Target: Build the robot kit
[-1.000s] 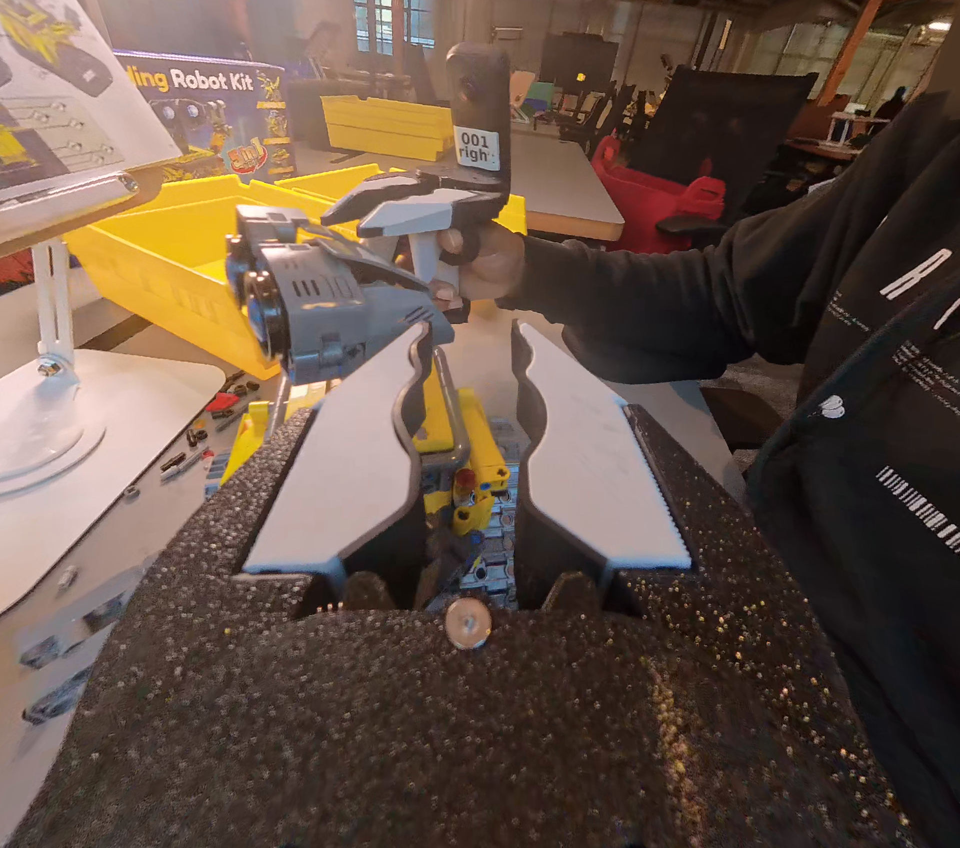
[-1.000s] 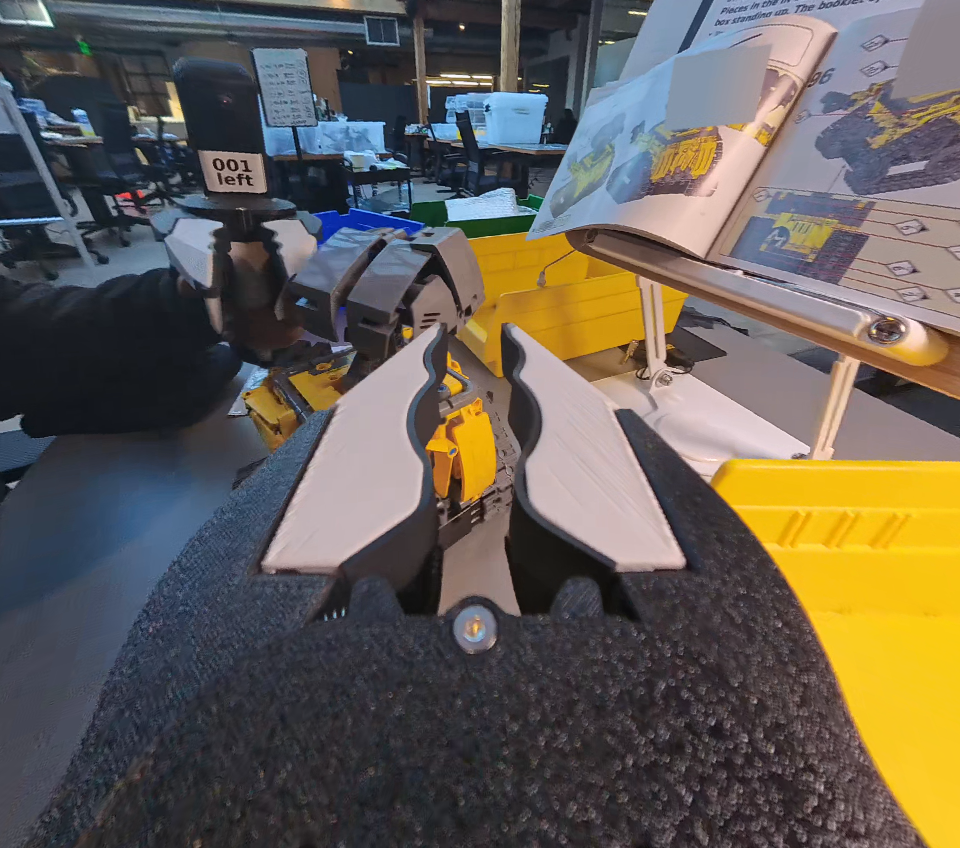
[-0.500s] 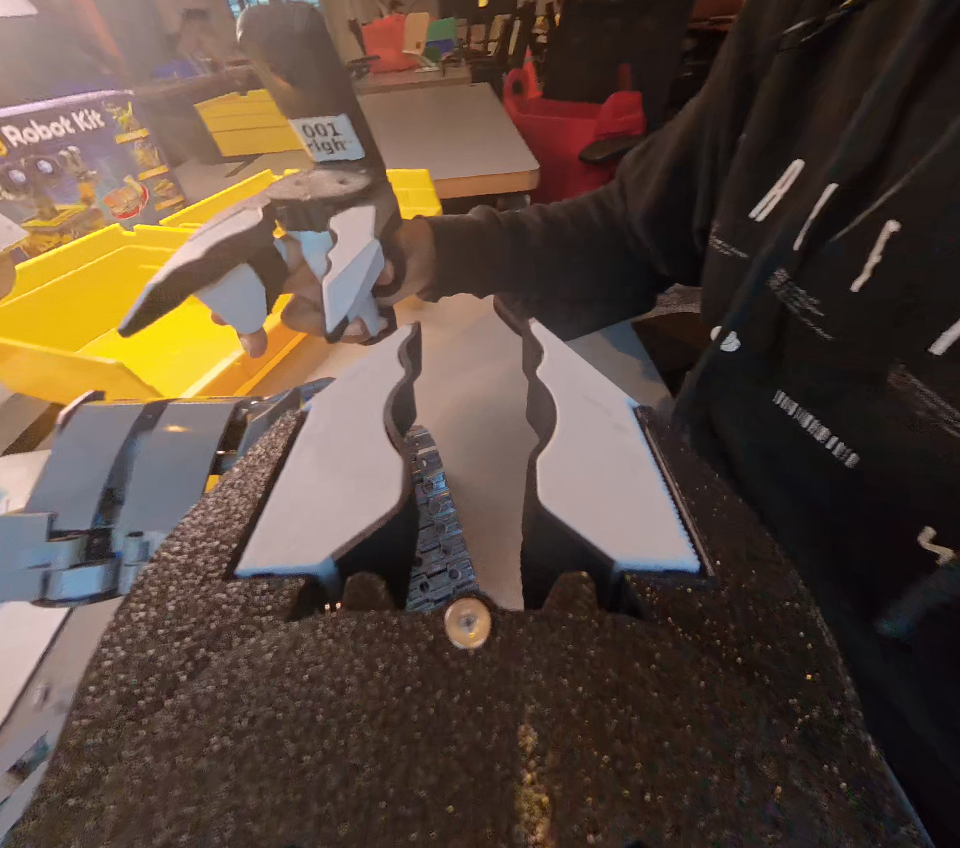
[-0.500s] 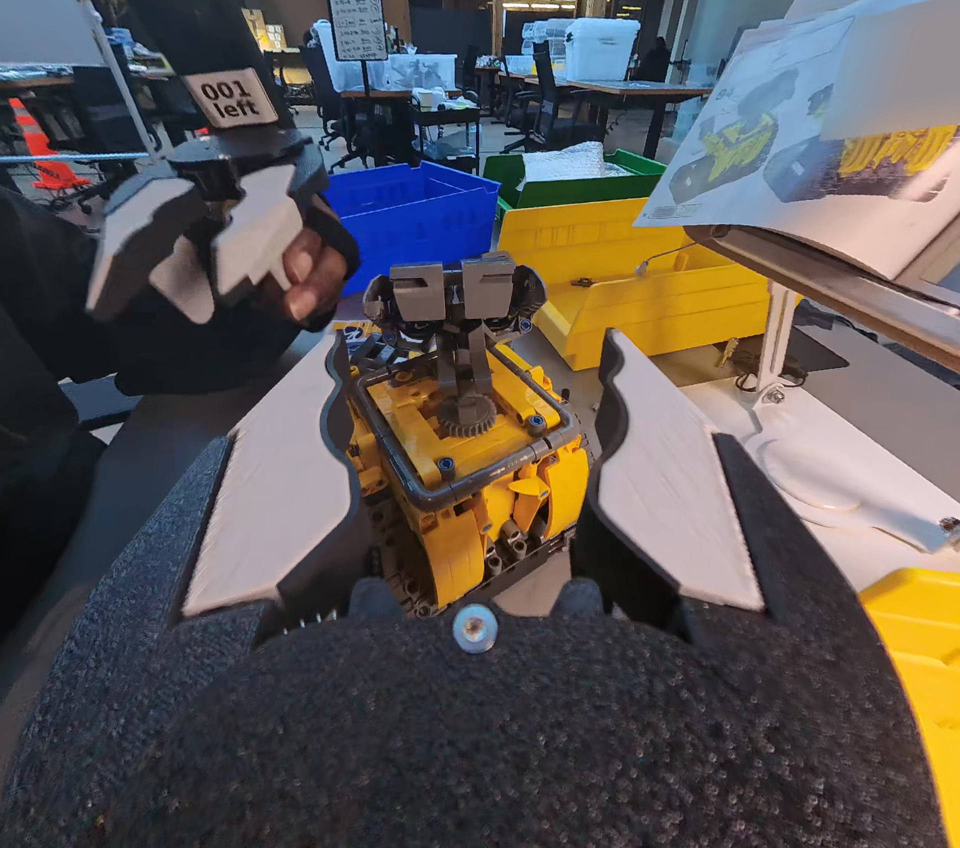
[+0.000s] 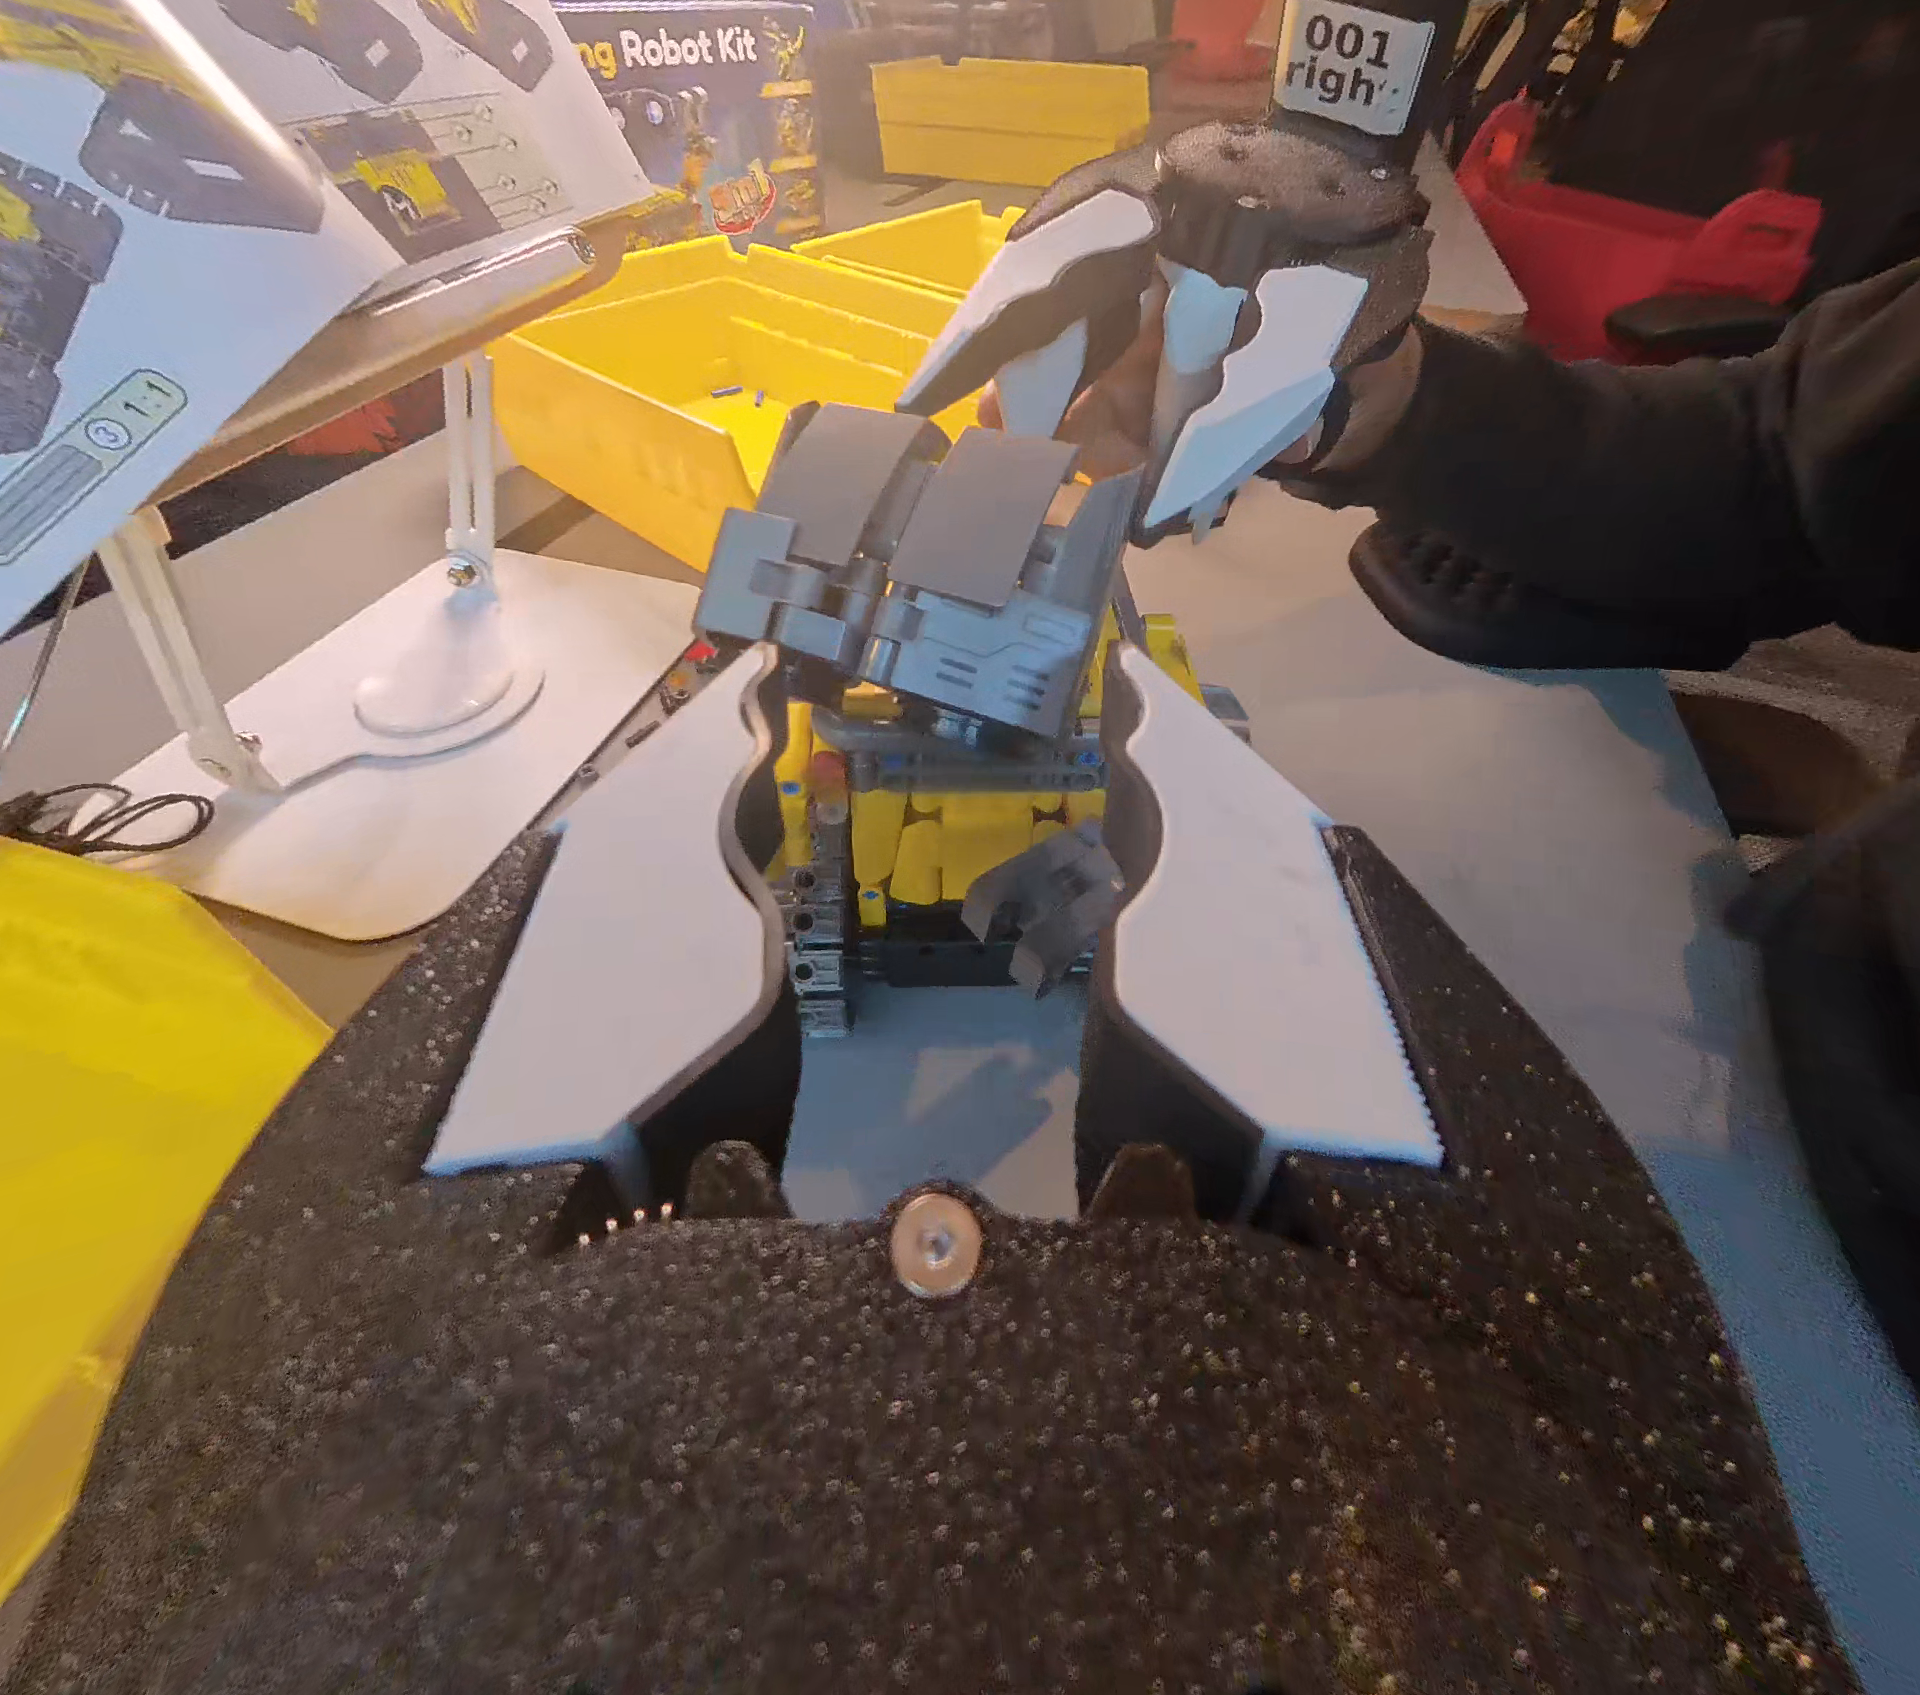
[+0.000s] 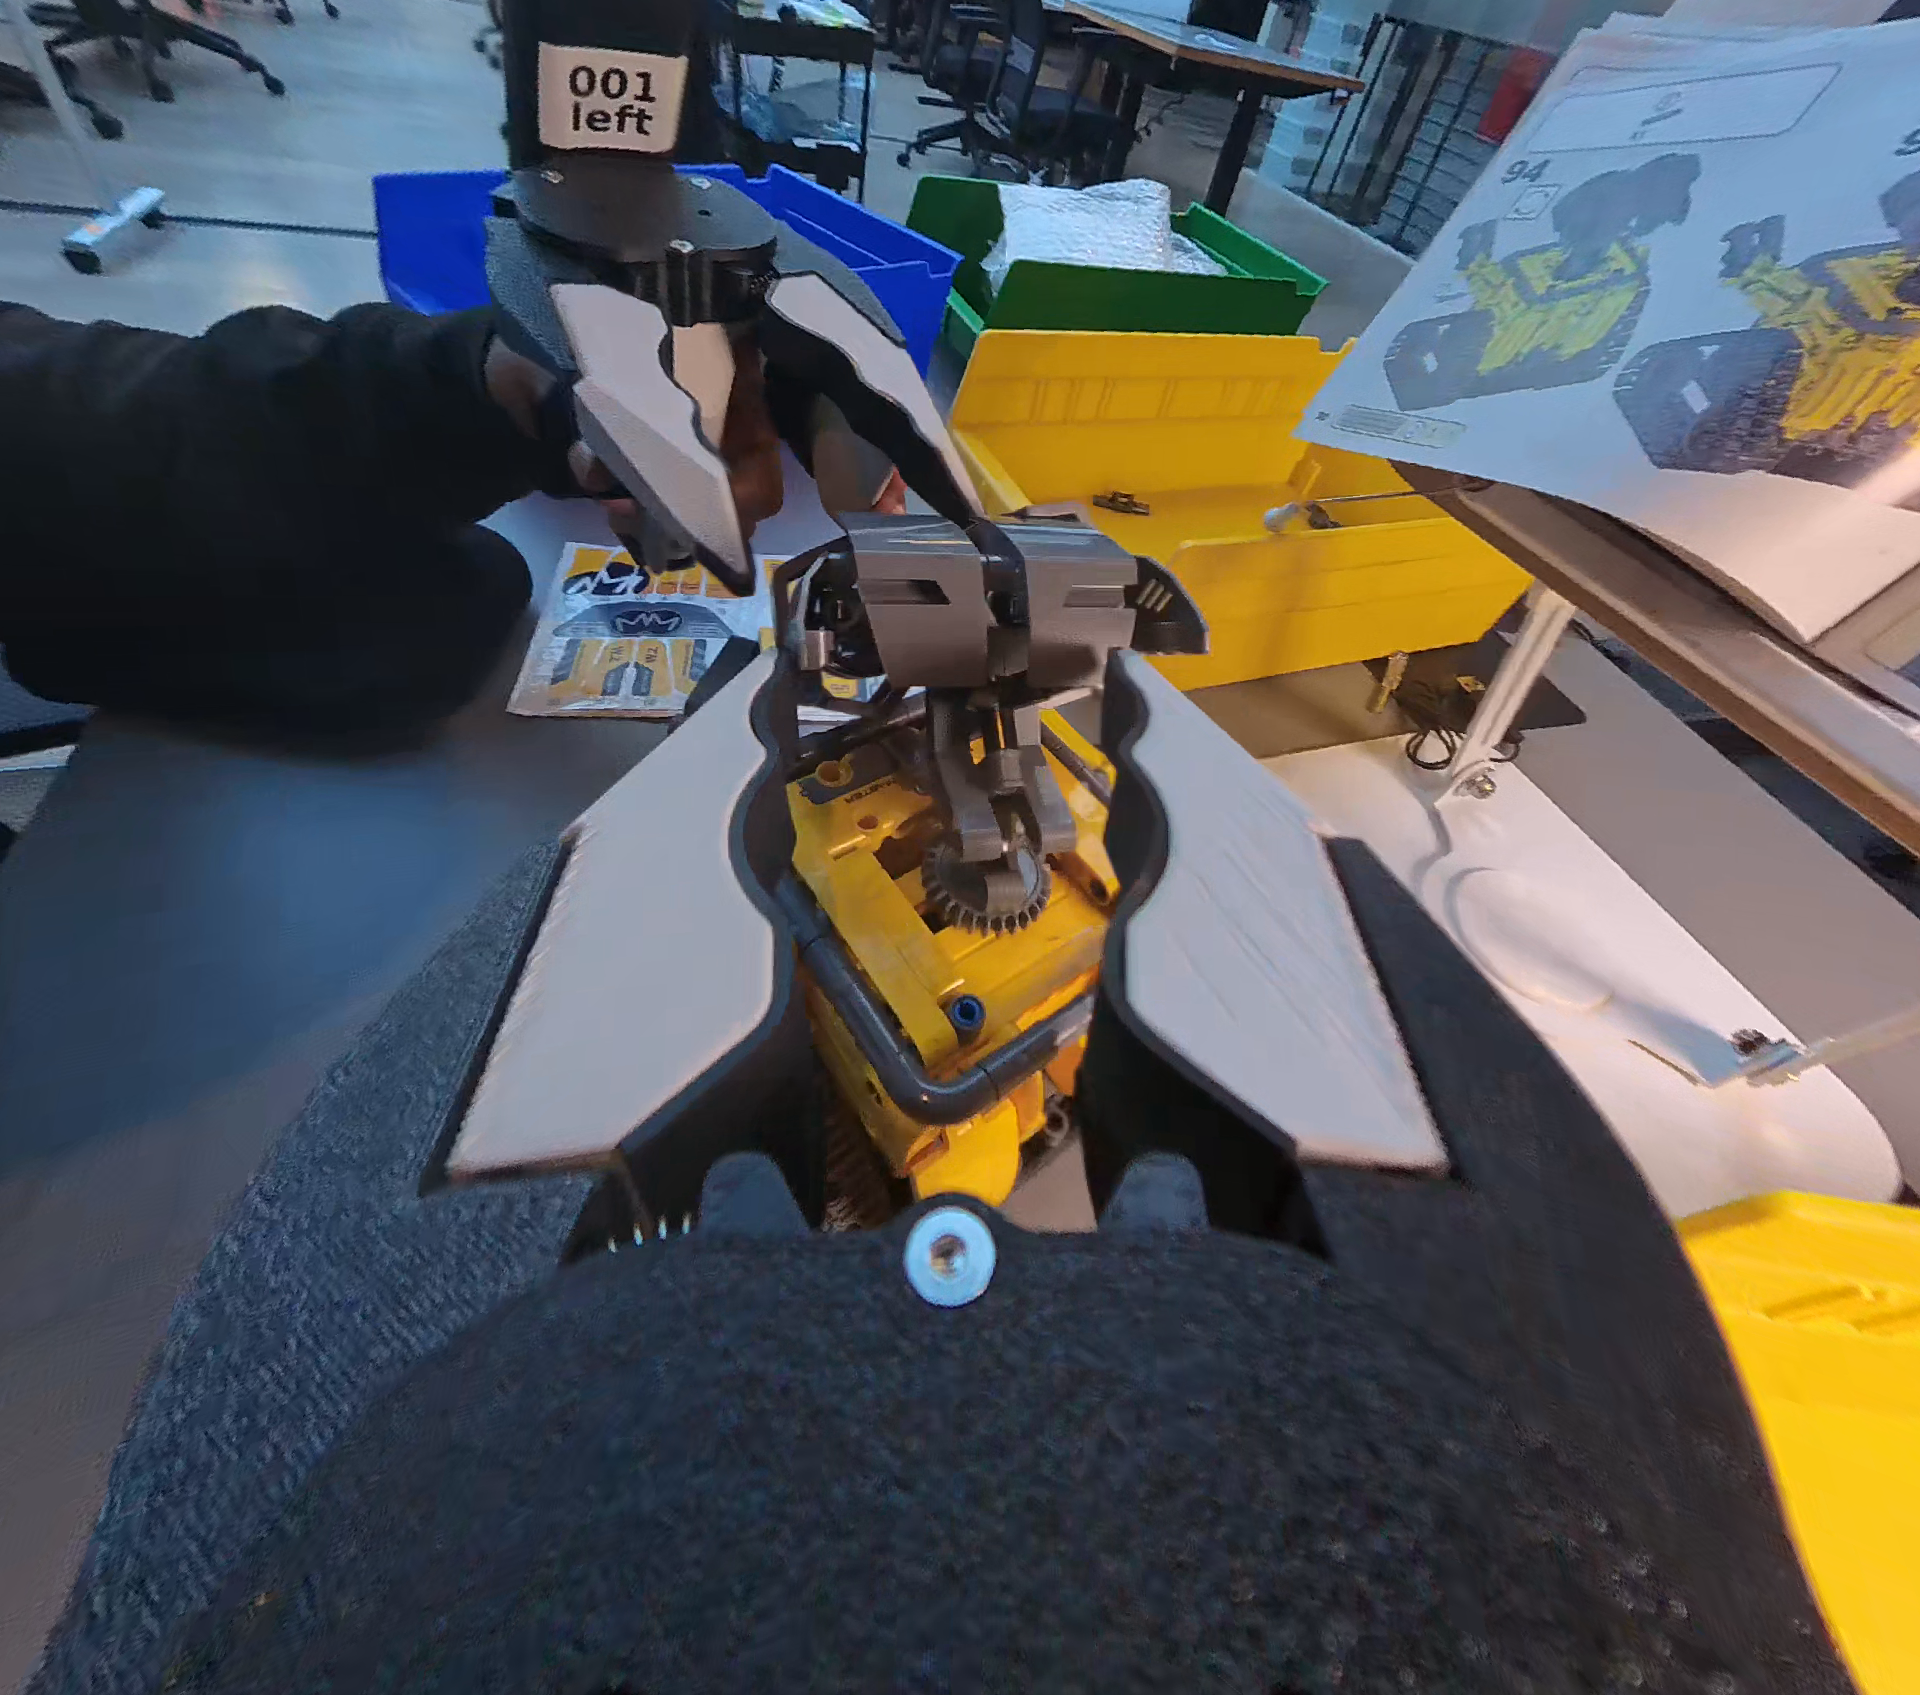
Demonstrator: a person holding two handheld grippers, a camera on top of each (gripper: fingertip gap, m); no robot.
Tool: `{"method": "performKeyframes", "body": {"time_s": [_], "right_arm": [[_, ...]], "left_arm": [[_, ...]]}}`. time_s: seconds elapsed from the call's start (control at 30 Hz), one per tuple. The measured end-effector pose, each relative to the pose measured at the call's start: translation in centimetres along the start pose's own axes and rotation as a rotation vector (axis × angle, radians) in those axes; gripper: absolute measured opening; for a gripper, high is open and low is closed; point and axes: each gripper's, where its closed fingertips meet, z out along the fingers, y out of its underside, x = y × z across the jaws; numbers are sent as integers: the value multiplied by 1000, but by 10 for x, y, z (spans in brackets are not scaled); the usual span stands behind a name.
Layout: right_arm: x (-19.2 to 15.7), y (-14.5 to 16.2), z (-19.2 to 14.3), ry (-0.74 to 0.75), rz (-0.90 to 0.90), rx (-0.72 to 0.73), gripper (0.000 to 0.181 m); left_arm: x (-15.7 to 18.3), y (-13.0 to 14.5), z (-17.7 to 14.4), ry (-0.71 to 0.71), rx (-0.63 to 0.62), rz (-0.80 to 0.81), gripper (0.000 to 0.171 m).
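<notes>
A yellow and grey brick-built robot [image 5: 935, 824] stands upright on the grey table; it also shows in the right wrist view [image 6: 935, 949]. Its grey binocular head [image 5: 914, 596] is tilted. My left gripper [image 5: 935, 669] is open, with the robot between its fingers and no clear contact. In the right wrist view the left gripper [image 6: 852, 549] points down, one fingertip at the head's top [image 6: 997, 606]. My right gripper [image 6: 942, 669] is open and looks down on the robot's back from above. In the left wrist view it [image 5: 1044, 461] hovers just behind the head.
An open instruction booklet [image 5: 260, 87] rests on a white stand [image 5: 436, 689] beside the robot. Yellow bins [image 5: 707, 367] stand behind, more at the near edges [image 6: 1818, 1385]. A kit box [image 5: 707, 107], a blue bin [image 6: 862, 243], a green bin [image 6: 1122, 284] and a sticker sheet [image 6: 623, 648] surround the spot. The tips of one gripper are about 5 cm away from the tips of the other.
A second ago both grippers were nearly closed on the robot. Both have opened. The left swung away and has come back to face the standing robot; the right has moved closer over it.
</notes>
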Motion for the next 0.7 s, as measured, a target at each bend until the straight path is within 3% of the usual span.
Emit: {"method": "performKeyframes", "body": {"time_s": [0.07, 0.27, 0.4, 0.5, 0.7], "right_arm": [[-5, 1, -5, -63, 17, 20, 49], [-4, 4, -21, -155, 72, 99, 43], [-1, 9, -28, -159, 74, 100, 40], [1, 10, -37, -170, 86, 107, 48], [10, 45, -37, -117, 46, -26, 68]], "left_arm": [[5, -2, -3, 24, 6, 11, 54], [18, -5, -11, 124, 46, 11, 34], [9, 1, -14, 102, 32, 4, 40], [-3, 6, -21, 81, 26, -27, 44], [-17, 30, -17, 16, -69, -16, 49]]}}
